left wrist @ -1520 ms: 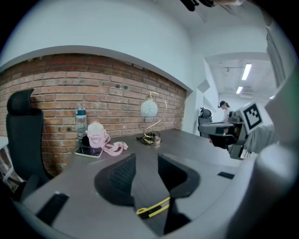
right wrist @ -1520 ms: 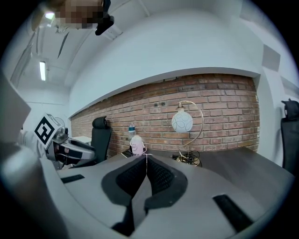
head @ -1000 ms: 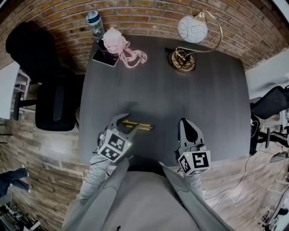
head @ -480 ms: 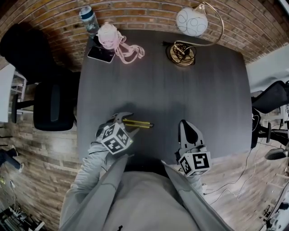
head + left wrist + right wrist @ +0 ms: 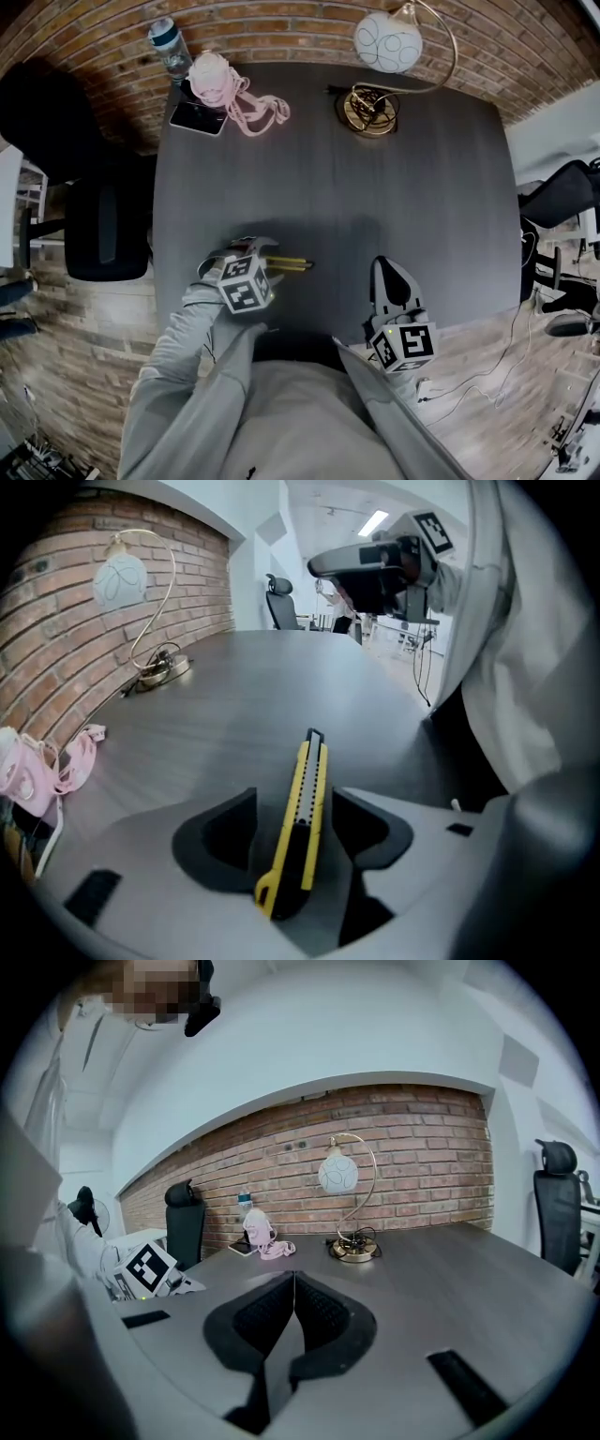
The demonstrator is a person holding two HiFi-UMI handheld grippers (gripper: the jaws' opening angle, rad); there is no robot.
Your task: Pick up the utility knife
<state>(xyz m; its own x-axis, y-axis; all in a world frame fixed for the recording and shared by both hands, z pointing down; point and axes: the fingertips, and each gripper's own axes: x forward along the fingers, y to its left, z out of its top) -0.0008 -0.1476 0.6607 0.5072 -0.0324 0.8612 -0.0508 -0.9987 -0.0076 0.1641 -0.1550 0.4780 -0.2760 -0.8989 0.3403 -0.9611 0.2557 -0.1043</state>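
The yellow-and-black utility knife [image 5: 289, 264] lies flat on the dark table [image 5: 375, 197], near its front left. My left gripper [image 5: 263, 260] points steeply down over the knife's left end and is open. In the left gripper view the knife [image 5: 306, 808] runs lengthwise between the two dark pads [image 5: 225, 834], with a gap on each side. My right gripper [image 5: 387, 269] hovers at the front right of the table, apart from the knife. In the right gripper view its jaws [image 5: 293, 1286] meet with nothing between them.
At the table's far edge stand a gold-based lamp [image 5: 372, 111] with a white globe, a pink headset with cord [image 5: 228, 86], a phone [image 5: 196, 118] and a water bottle [image 5: 169, 49]. A black office chair [image 5: 101, 225] sits left of the table.
My left gripper has dropped toward the table and rolled, so its jaws now straddle the knife's left end. The right gripper has barely moved.
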